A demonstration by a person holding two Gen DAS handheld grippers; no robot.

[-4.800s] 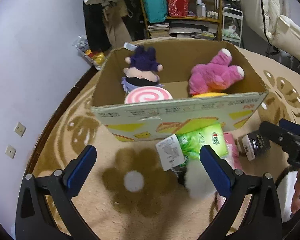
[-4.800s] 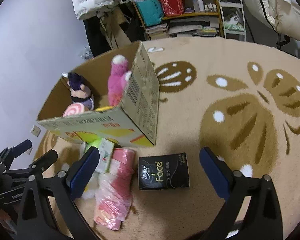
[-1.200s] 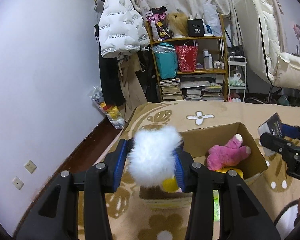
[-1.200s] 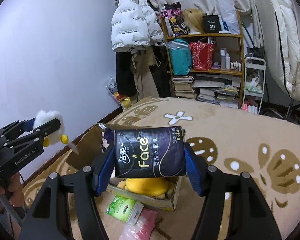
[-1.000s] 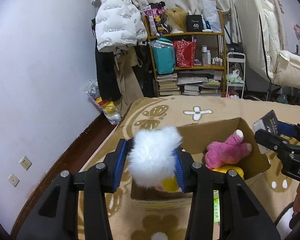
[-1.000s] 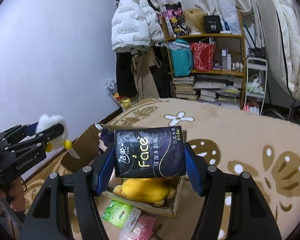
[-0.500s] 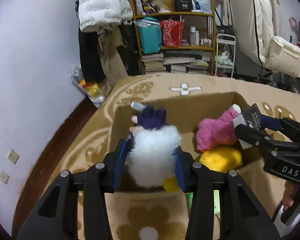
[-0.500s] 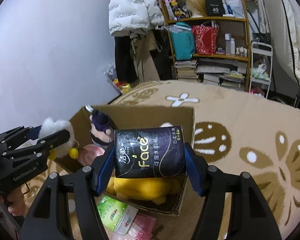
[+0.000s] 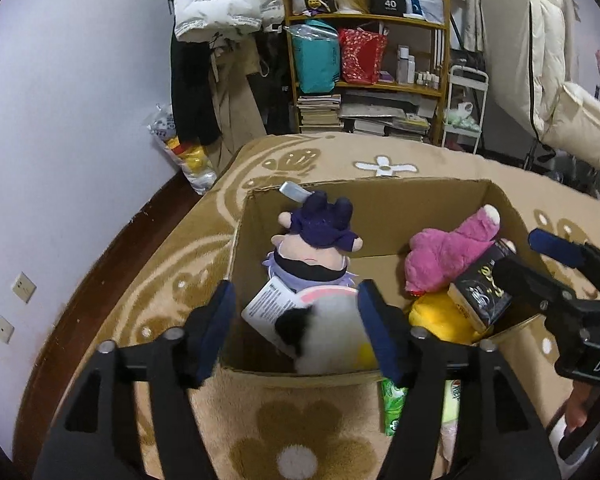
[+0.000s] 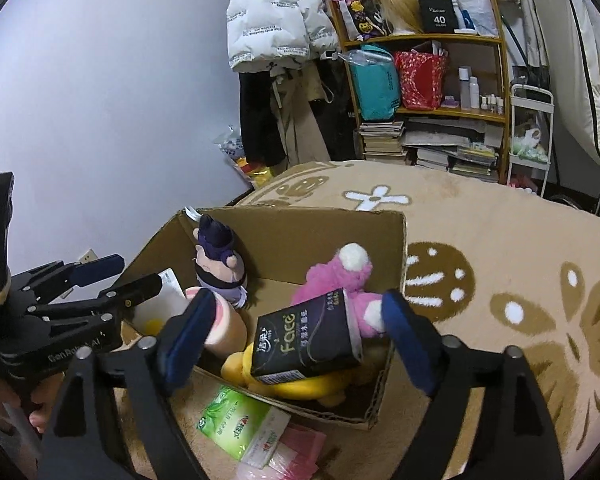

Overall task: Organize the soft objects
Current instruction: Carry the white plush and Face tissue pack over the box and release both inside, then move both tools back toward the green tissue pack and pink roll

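Both loads have been let go since half a second ago: the left hand-held gripper [image 9: 298,330], which was clamped on the white fluffy plush [image 9: 332,334], is now spread wide, and the plush is seen blurred between its blue pads, inside the near wall of the cardboard box [image 9: 380,200], with its paper tag [image 9: 270,306] showing beside it. The right hand-held gripper [image 10: 296,342] is likewise opened wide, and the black tissue pack [image 10: 306,338] is left tilted on the yellow plush [image 10: 296,388], leaning against the pink plush [image 10: 338,276]. Whether either released item has fully settled cannot be told.

Further back in the box, the purple-haired doll [image 9: 316,244] is propped near the far left corner, and a pink-and-white swirl cushion [image 10: 224,326] is lodged just in front of it. Outside the box, on the patterned carpet [image 10: 520,248], a green tissue pack [image 10: 240,416] is seen just beside the near wall, with a pink packet [image 10: 296,456] touching it. A cluttered shelf [image 9: 364,52] is visible against the far wall.
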